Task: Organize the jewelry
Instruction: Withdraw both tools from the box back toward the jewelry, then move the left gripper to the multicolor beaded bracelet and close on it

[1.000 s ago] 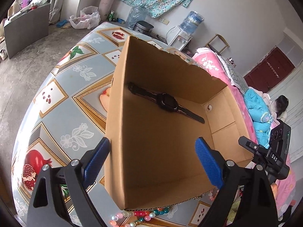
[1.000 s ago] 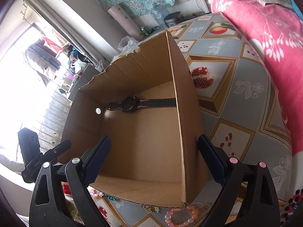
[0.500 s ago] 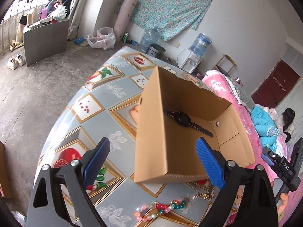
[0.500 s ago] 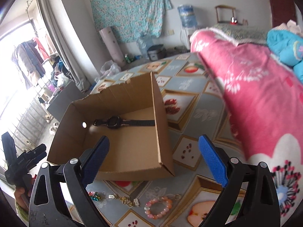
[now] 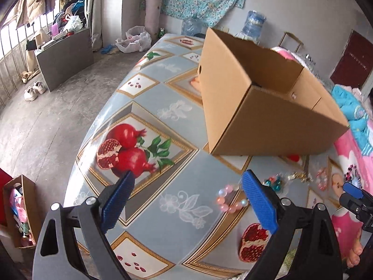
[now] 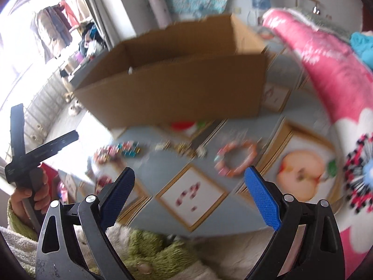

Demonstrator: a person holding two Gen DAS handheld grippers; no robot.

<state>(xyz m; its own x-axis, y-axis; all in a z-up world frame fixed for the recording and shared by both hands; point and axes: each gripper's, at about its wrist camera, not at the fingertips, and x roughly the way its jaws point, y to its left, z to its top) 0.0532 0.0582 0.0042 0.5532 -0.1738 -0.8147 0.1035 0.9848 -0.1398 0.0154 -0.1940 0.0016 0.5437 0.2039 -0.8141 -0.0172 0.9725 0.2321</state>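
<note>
A brown cardboard box (image 5: 268, 107) stands on the table (image 5: 149, 107), also in the blurred right wrist view (image 6: 177, 81); its inside is hidden. In front of it lie a pink and white bead bracelet (image 5: 227, 198), a teal bead piece (image 5: 272, 183), a gold chain (image 5: 299, 176) and a pink bead ring (image 6: 235, 159). My left gripper (image 5: 186, 200) is open and empty, low near the table's front edge, just left of the bead bracelet. My right gripper (image 6: 188, 193) is open and empty, above the front edge, with the pink ring just beyond its right finger.
A pink flowered blanket (image 6: 326, 70) lies along the right side of the table. The fruit-patterned tablecloth drops off to a concrete floor (image 5: 46, 121) on the left. A small open carton (image 5: 16, 210) stands on the floor. The left gripper's handle and hand (image 6: 25, 163) show at left.
Both grippers have pulled back and down from over the box toward the table's front edge. The watch inside the box is no longer visible. The jewelry on the table has come into view.
</note>
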